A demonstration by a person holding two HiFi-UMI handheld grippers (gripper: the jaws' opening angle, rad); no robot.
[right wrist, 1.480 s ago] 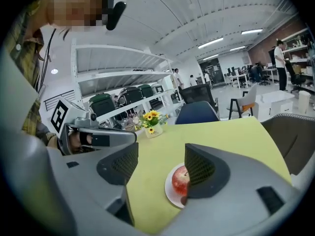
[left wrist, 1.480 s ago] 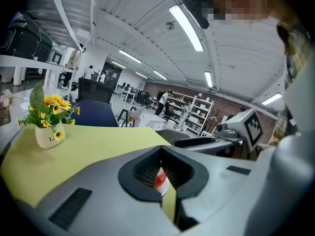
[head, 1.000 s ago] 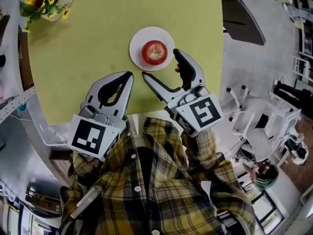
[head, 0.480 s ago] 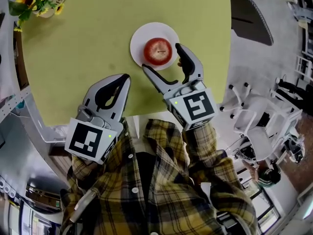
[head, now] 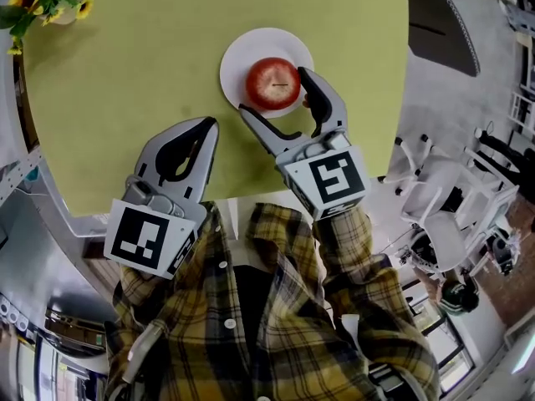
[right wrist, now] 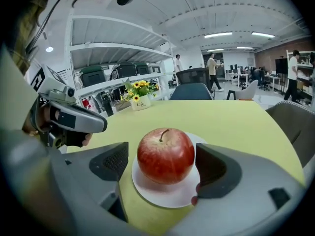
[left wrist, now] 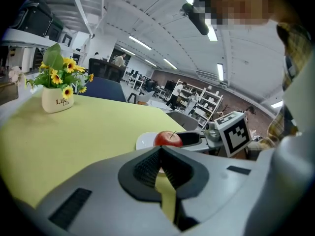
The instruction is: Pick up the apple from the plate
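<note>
One yellow-green table (head: 150, 73) carries the white plate (head: 234, 67) close to its near edge, with the apple (head: 272, 83) in the plate's middle. My right gripper (head: 272, 92) is spread, one jaw on each side of the apple and not touching it; I should centre it and then close gently. My left gripper (head: 211, 125) is pressed together and empty.

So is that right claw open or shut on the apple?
Open. The right claw has its two sides wide apart, one either side of the apple, which sits upright on the plate.
</note>
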